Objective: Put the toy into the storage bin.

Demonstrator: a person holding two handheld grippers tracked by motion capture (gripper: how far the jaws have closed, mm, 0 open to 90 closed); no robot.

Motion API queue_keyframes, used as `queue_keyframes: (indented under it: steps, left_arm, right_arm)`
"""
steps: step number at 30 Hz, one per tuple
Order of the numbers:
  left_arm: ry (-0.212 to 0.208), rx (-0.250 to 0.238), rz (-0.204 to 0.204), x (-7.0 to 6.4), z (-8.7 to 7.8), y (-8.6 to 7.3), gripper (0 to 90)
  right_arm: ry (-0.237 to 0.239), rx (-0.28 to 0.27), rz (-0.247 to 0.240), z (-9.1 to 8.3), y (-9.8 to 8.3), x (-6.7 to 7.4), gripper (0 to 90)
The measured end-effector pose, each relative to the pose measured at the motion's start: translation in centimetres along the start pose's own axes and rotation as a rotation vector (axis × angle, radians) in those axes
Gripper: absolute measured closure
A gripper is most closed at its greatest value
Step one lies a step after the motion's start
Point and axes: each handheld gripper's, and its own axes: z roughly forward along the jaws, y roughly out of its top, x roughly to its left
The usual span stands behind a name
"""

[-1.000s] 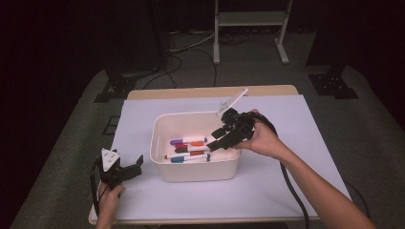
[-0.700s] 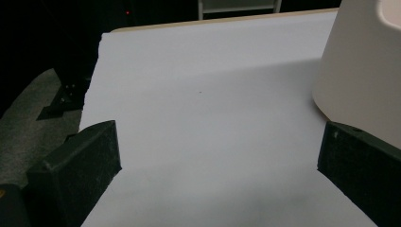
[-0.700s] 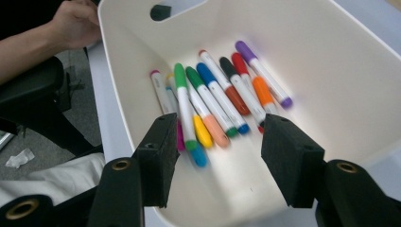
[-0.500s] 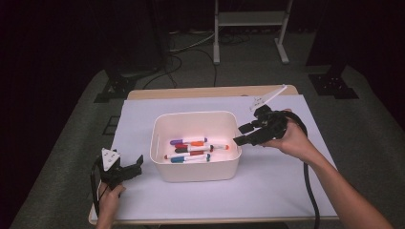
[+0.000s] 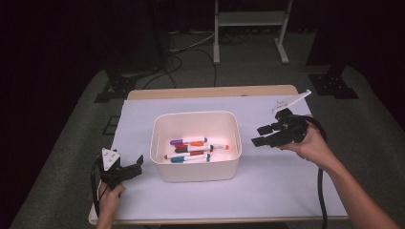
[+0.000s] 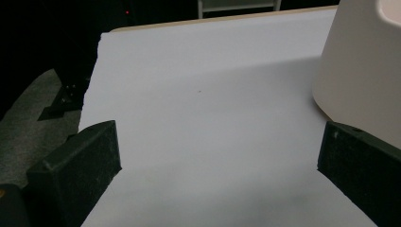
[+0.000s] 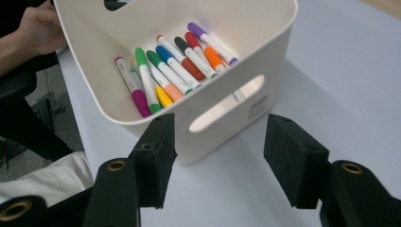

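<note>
The right claw (image 5: pixel 265 135) is held spread and empty, its jaws having just been opening, beside the white bin (image 5: pixel 196 172) of markers (image 5: pixel 193 150) mid-desk; the left claw (image 5: pixel 125 168) is rested wide open nearby, seemingly waiting.

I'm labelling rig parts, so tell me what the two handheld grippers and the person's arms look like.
Both grippers are black with two blocky jaws. The left gripper carries a grey three-cornered plate; the right gripper has a pale plate sticking up behind it and trails a thick black cable. In the right gripper view brass-coloured rings sit at its jaw bases. Forearms are bare, no sleeves visible.
</note>
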Motion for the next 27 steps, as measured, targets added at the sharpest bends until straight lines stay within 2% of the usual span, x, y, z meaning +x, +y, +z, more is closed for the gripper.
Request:
queue_keyframes:
  steps: [8, 16, 27]
  left_arm:
    - [0.000, -0.008, 0.020, -0.1, -0.1, 0.0, 0.0]
    - [0.004, -0.006, 0.022, -0.2, -0.1, 0.0, 0.0]
    - [0.002, -0.003, 0.028, -0.2, -0.1, 0.0, 0.0]
  right_arm:
    - [-0.017, -0.002, 0.060, -0.1, -2.9, -1.4, 41.8]
    - [-0.031, -0.015, 0.106, 0.1, -5.7, -2.6, 41.0]
    - [-0.046, -0.024, 0.170, 0.3, -8.7, -3.4, 39.0]
